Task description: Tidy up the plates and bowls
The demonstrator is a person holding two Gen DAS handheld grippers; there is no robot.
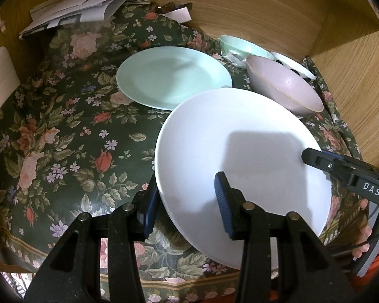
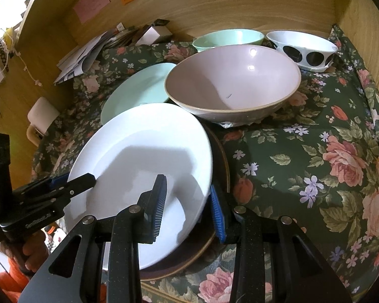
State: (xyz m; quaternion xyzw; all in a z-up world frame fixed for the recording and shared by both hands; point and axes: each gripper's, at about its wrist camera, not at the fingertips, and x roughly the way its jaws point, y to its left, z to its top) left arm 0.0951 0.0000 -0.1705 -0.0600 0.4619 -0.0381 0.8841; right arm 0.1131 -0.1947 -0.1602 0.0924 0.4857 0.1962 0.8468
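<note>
Both grippers pinch the white plate (image 2: pixel 144 156): the left gripper (image 1: pixel 187 202) at its seven o'clock rim, the right gripper (image 2: pixel 187 202) at four o'clock.

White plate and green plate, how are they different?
The white plate is gripped at its rim by both tongs and sits tilted; the green plate lies flat on the flowery cloth, untouched. The white plate overlaps a dark plate; the green one lies alone. Both are round and empty.
</note>
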